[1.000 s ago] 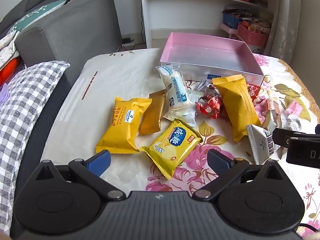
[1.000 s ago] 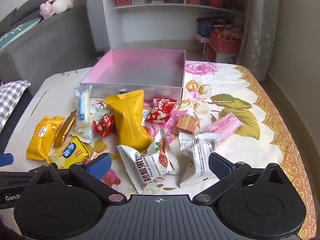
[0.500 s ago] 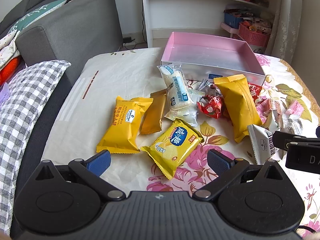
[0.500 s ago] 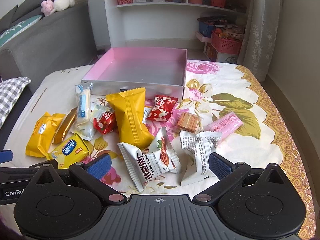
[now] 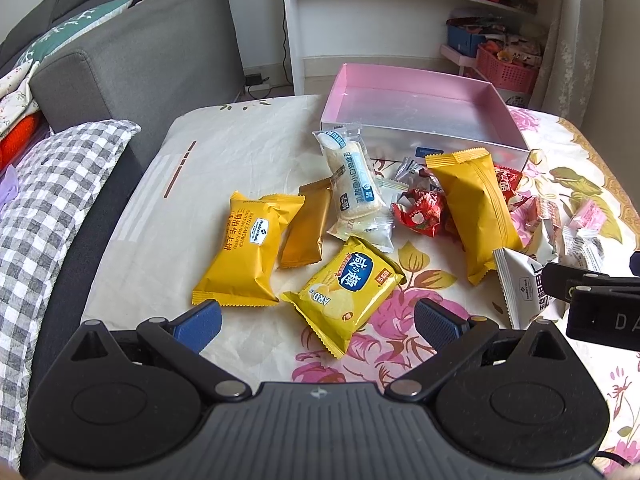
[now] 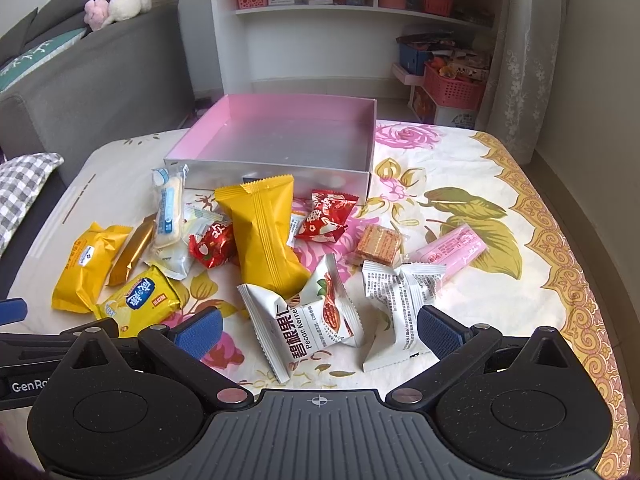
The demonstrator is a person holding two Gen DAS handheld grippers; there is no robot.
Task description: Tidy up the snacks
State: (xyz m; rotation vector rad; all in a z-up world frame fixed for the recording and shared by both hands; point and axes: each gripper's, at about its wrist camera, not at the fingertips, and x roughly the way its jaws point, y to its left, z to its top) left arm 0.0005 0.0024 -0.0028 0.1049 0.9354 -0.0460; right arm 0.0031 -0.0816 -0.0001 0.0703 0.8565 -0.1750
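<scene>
1. Nothing has gone into the pink box (image 6: 280, 132) yet; it sits empty at the far side of the worktop (image 6: 500, 208), and every snack lies loose on the flowered cloth in front of it.
2. The right gripper (image 6: 318, 326) hangs low at the near edge with its jaws spread wide and holding nothing. Straight ahead of that gap, just beyond the blue pads (image 6: 438, 328), lies the white pecan packet (image 6: 308, 320).
3. That packet is the relation that counts: it sits almost centred between the open jaws, its long axis running slantwise from near left to far right, so a short push forward looks enough to straddle it.
4. A second white packet (image 6: 396, 308) lies just right of the first, close to the right-hand pad. It may touch the pecan packet at its upper corner, though the crumpled wrappers make that hard to tell.
5. The left gripper (image 5: 318, 318) is likewise wide open and empty, over on the left. Its nearest thing is the yellow chip bag (image 5: 348, 288), lying aslant between the pads, one corner pointing back toward the gripper.
6. Each hand has its own candidate, so I would judge either could go first; the box lies straight beyond both, across the pile with the tall yellow pouch (image 6: 266, 236) in the way.
</scene>
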